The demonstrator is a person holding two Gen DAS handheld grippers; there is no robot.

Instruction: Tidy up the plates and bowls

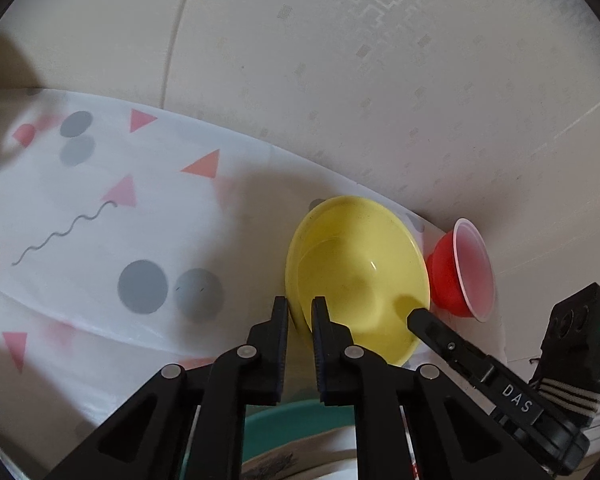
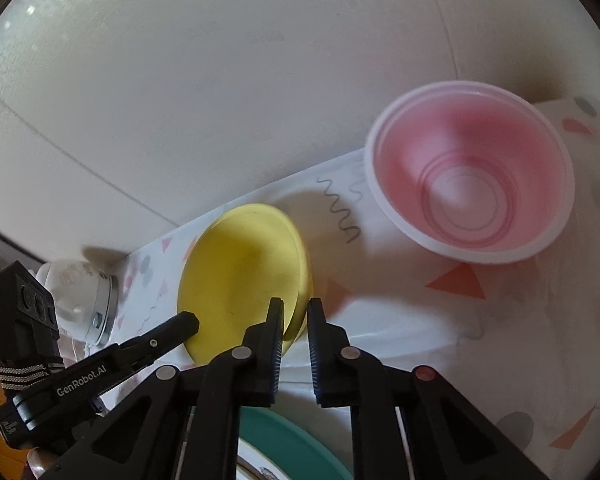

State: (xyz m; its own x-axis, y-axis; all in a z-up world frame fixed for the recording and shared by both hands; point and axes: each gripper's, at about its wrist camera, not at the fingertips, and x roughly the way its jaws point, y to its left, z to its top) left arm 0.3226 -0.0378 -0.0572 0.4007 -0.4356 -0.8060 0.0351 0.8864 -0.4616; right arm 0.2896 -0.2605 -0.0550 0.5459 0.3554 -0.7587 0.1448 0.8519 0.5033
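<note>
Left hand-held gripper (image 1: 300, 306) | clamps yellow bowl (image 1: 356, 272) rim | right hand-held gripper (image 2: 294, 306) likewise | bowl empty

The left gripper (image 1: 300, 308) points steeply downward, its 2 black fingers nearly together, clamped on the near left rim of the yellow bowl (image 1: 360, 264), 1 finger outside the wall and 1 inside. The right gripper (image 2: 294, 310) is pitched down at a similar slope, its jaws likewise closed to a narrow gap on the opposite edge of the same bowl, 1 finger over the inside and 1 outside. Each gripper shows in the other's view as a black finger reaching in from the side, tip at the bowl's rim. No hand or sleeve shows.
</note>
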